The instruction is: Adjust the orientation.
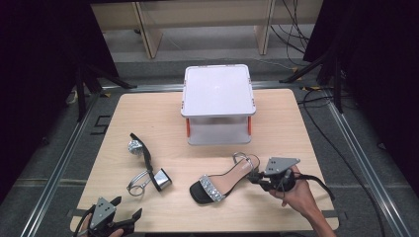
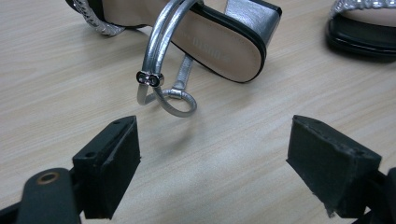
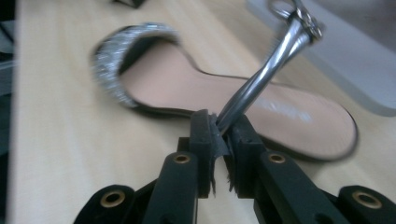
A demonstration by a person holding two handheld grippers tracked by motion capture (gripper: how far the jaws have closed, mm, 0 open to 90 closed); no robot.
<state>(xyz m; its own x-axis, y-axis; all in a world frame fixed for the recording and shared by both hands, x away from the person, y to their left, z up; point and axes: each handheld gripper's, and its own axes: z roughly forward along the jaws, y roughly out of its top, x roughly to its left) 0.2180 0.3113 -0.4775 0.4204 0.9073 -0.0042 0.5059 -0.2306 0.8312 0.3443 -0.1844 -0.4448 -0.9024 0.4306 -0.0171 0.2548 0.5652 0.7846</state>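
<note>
Resting at the table's near left corner, the left gripper (image 1: 129, 216) has its jaws spread wide with nothing between them. Just beyond it a black and silver block-heeled sandal (image 1: 147, 165) lies tipped on its side. At the near right, the right gripper (image 3: 223, 140) pinches the silver ankle strap (image 3: 261, 77) of an upright matching sandal (image 1: 222, 180). Farther back stands a white two-tier plastic shelf (image 1: 218, 91) on the light wooden table (image 1: 148, 108).
</note>
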